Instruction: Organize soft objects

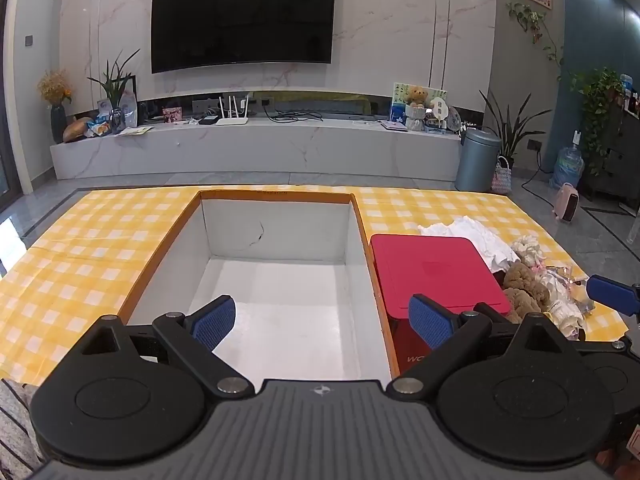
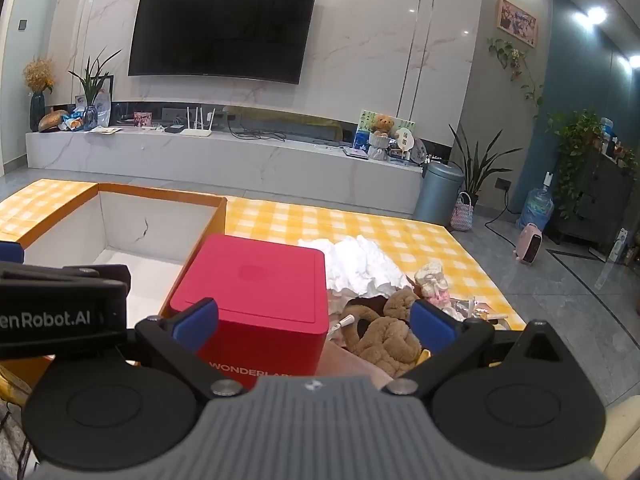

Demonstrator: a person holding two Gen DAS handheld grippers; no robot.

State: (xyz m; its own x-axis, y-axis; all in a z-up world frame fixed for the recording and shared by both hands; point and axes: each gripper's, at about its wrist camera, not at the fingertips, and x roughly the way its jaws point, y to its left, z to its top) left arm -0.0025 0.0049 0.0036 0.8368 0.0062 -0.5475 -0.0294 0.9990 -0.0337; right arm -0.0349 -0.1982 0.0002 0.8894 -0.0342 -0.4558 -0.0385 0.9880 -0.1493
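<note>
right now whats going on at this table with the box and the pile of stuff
A person holds a two-finger gripper in each hand over a yellow checked table. Both the left gripper and the right gripper are open and hold nothing. The big orange-rimmed box looks empty. The soft things, a brown plush and white cloth, lie beside a red box.

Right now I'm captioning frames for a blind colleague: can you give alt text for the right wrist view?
The open right gripper hovers over a closed red box and a brown plush toy on a yellow checked tablecloth. White cloth lies behind; an empty white-lined box sits left.
</note>
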